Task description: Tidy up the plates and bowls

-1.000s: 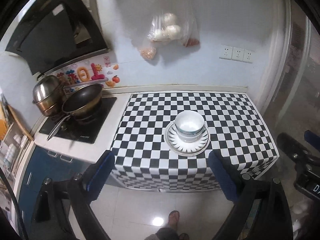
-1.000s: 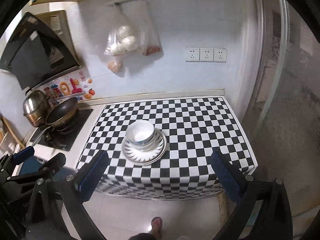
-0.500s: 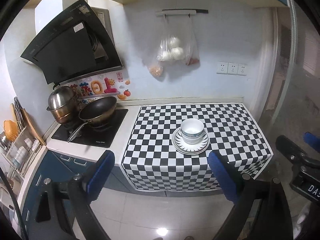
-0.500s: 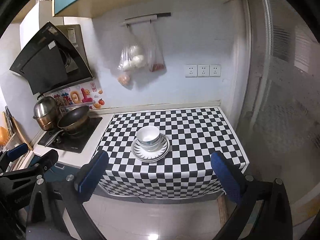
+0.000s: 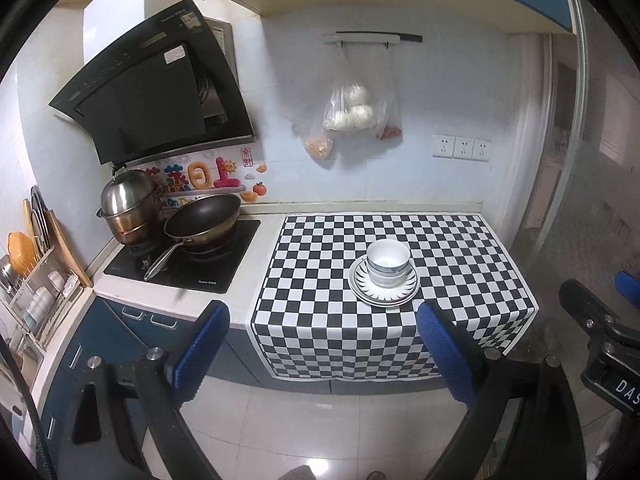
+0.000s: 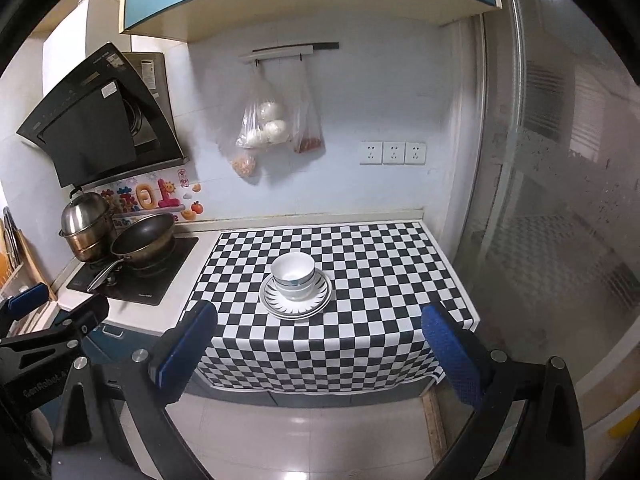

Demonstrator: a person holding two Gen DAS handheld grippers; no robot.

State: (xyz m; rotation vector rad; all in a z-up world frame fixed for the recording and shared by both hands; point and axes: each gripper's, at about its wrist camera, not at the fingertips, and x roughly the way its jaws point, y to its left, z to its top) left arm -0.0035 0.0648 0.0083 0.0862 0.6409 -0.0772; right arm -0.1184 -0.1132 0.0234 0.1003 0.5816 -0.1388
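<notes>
bowls: white blue-banded china bowls (image 5: pixel 387 266) nested on white black-rayed plates (image 5: pixel 384 290), one compact stack mid checkered-cloth surface (image 6: pixel 360 320) | claws: our left claw (image 5: pixel 320 354) and right claw (image 6: pixel 316 354) released, empty, well apart from stack | judgement: organizing looks done

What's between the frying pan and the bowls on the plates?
Only bare checkered cloth and white counter separate frying pan from bowls on plates; both views show it.

right claw (image 6: pixel 318 350) spread, empty; bowls (image 6: pixel 293 274) stacked on plates (image 6: pixel 280 307); checkered cloth (image 6: pixel 380 280) beneath
</notes>
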